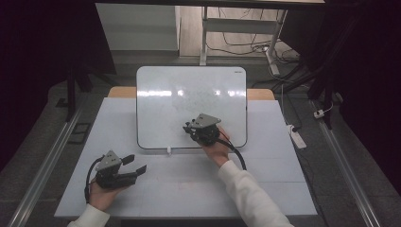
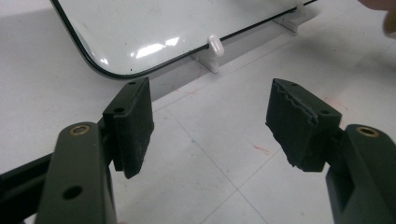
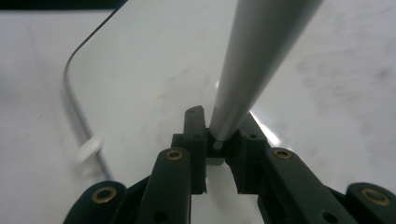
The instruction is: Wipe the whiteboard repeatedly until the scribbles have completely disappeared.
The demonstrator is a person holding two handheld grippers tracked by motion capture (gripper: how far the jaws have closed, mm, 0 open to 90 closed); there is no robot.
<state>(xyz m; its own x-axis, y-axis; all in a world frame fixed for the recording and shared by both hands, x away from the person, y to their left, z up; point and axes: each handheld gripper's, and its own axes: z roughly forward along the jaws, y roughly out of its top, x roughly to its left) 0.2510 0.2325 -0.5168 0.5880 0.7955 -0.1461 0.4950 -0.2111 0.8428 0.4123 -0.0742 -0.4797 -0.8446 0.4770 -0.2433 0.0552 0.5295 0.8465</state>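
Note:
A white whiteboard [image 1: 189, 94] with a dark rim lies on the table, its surface faintly smudged [image 3: 154, 70]. My right gripper [image 1: 193, 130] hovers over the board's lower right part. It is shut [image 3: 219, 144] on a grey marker [image 3: 257, 60], which rises from between the jaws toward the top of the right gripper view. My left gripper [image 1: 135, 164] rests low over the table at the front left, pointing right, open with nothing between its pads [image 2: 210, 126]. The board's near corner [image 2: 163, 28] lies just ahead of it.
The board sits on small white feet [image 1: 169, 151] [image 2: 215, 45] along its near edge. A pale grey mat [image 1: 189, 189] covers the table. A power strip [image 1: 298, 137] and cables lie on the floor at the right, and metal rails [image 1: 47, 161] run along both sides.

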